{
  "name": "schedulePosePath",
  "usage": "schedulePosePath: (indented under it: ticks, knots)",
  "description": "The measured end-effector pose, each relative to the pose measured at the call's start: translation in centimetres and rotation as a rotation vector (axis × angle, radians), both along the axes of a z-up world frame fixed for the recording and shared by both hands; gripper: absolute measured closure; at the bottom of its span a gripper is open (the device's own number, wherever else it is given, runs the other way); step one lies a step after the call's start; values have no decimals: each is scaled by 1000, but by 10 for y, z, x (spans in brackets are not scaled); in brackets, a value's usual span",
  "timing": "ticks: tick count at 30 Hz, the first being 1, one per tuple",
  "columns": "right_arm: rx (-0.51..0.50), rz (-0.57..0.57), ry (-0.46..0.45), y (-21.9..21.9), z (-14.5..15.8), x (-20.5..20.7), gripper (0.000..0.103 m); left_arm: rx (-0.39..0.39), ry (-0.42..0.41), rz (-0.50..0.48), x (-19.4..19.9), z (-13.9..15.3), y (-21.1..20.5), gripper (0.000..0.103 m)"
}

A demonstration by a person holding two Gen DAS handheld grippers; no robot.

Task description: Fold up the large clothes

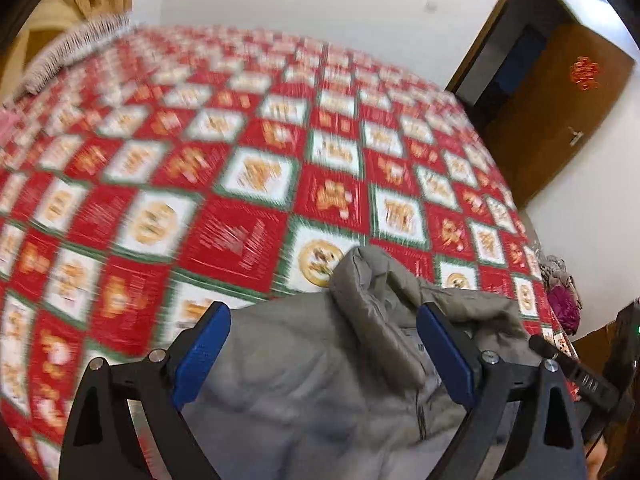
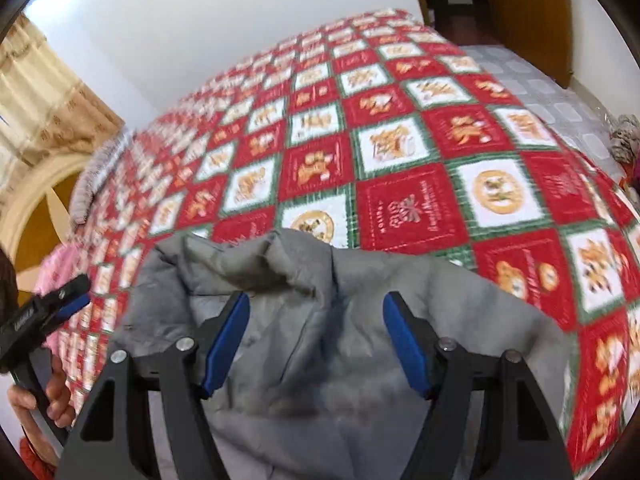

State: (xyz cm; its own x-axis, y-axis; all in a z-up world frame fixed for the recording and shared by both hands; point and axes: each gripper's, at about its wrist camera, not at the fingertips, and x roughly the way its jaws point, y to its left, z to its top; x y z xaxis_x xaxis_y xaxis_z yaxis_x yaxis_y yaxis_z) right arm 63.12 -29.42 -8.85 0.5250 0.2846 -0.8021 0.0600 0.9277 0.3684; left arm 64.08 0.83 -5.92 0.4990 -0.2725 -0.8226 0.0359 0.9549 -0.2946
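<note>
A grey padded jacket (image 1: pixel 320 380) lies bunched at the near edge of a bed with a red, white and green patchwork quilt (image 1: pixel 248 168). My left gripper (image 1: pixel 322 314) hangs over the jacket with its blue pads (image 1: pixel 200 356) wide apart, open, and cloth lies loose below them. A raised fold of the jacket (image 1: pixel 372 280) stands beside the right pad. In the right wrist view the jacket (image 2: pixel 328 360) spreads under my right gripper (image 2: pixel 316 302), also open, with nothing pinched. The left gripper (image 2: pixel 78 292) shows at the far left there, held by a hand (image 2: pixel 56 396).
A brown wooden door (image 1: pixel 552 112) stands open at the far right. Beige curtains (image 2: pixel 44 112) hang at the left. A striped pillow (image 1: pixel 76 52) lies at the head of the bed, a pink cloth (image 2: pixel 64 268) at its left side, and a pile of clothes (image 1: pixel 562 300) at the right edge.
</note>
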Motion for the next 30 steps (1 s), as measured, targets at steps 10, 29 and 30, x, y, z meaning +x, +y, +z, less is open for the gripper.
schedulePosePath:
  ticks: [10,29,30]
  knots:
    - [-284,140,-52,17,-9,-17,89,49,5,-149,3,-44,-46,93]
    - [-256,-58,-140,-23,-30,-74,54,-140,-173,100,-60,-89,29,93]
    - [-270,-92,-185,-24,-21,-84,51,-147,-173,102,-59,-89,28,93]
